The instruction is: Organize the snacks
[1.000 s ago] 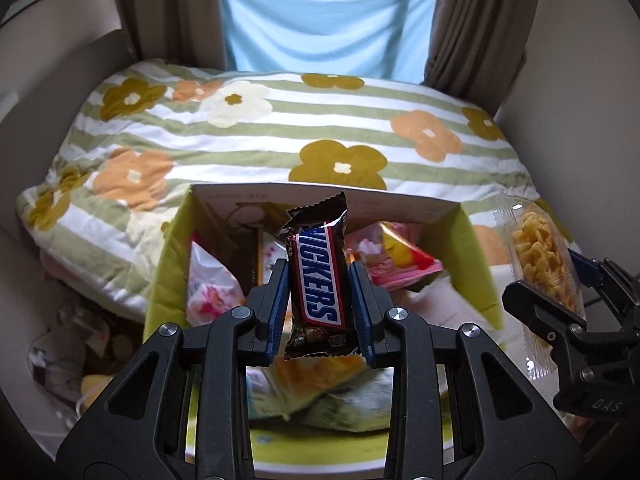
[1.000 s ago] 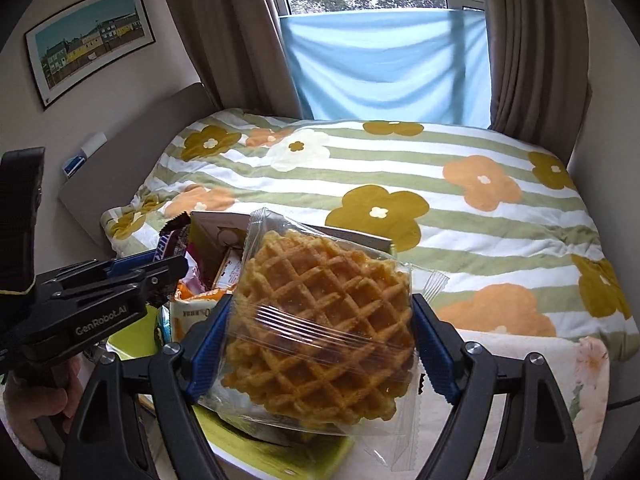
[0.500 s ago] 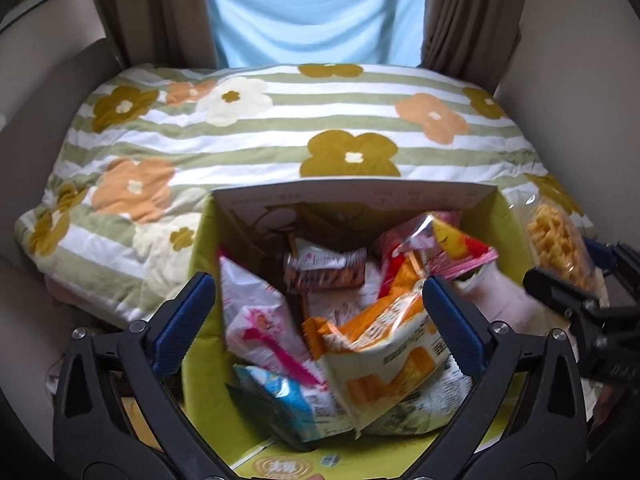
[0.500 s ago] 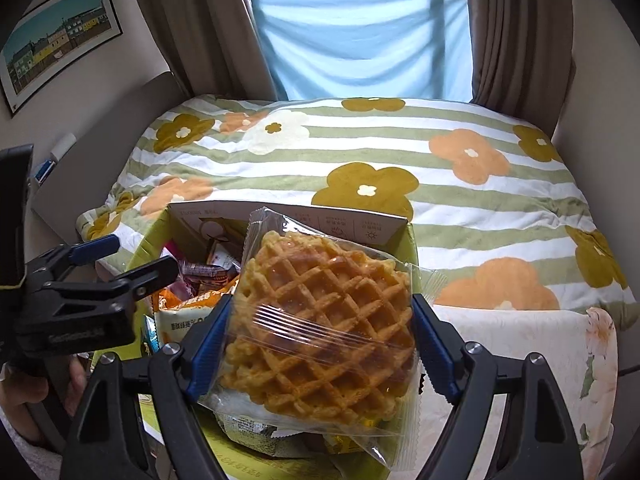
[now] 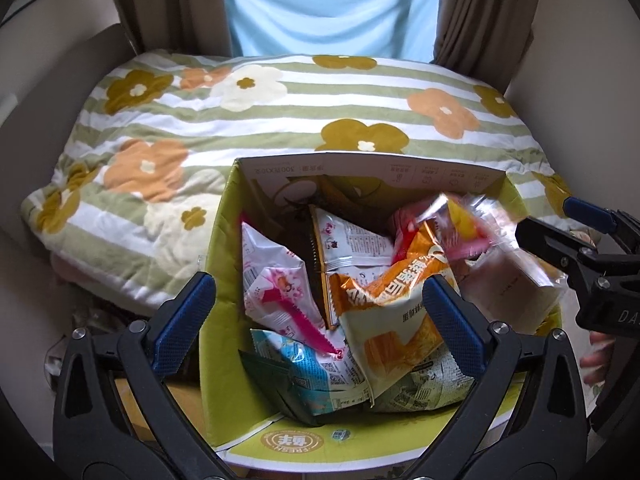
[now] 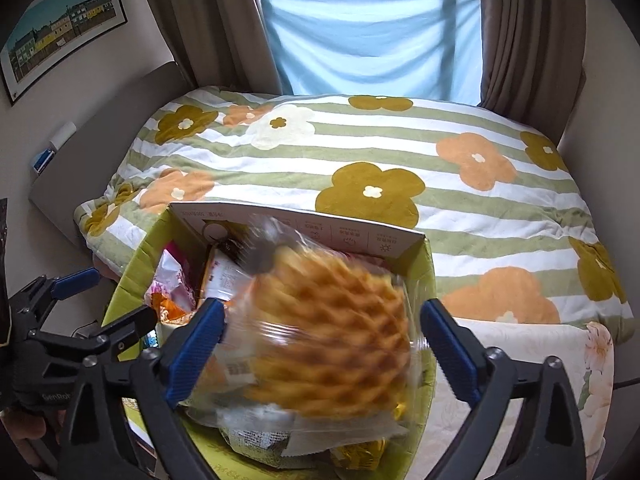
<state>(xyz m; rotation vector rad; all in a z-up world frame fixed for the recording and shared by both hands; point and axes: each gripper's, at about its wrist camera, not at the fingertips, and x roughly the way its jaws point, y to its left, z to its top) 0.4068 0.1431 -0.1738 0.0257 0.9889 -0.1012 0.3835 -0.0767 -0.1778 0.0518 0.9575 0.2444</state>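
The waffle point(image 6: 332, 332), golden and grid-patterned in a clear plastic wrapper, shows as a motion-blurred disc between the blue pads of the right gripper point(image 6: 320, 348), over the open green cardboard box point(image 6: 420, 280). Those jaws have just been opening and stand wide, their pads clear of the wrapper. The box stands against a bed with a striped flower-print quilt point(image 5: 280, 120) and is crowded with snack packets: an orange-and-white bag point(image 5: 396, 312) on top, a white packet with pink print point(image 5: 276, 292), a light blue packet point(image 5: 320, 376) and a red and yellow packet point(image 5: 460, 224). The left gripper point(image 5: 320, 324) hangs over the box with its jaws spread wide and nothing between them.
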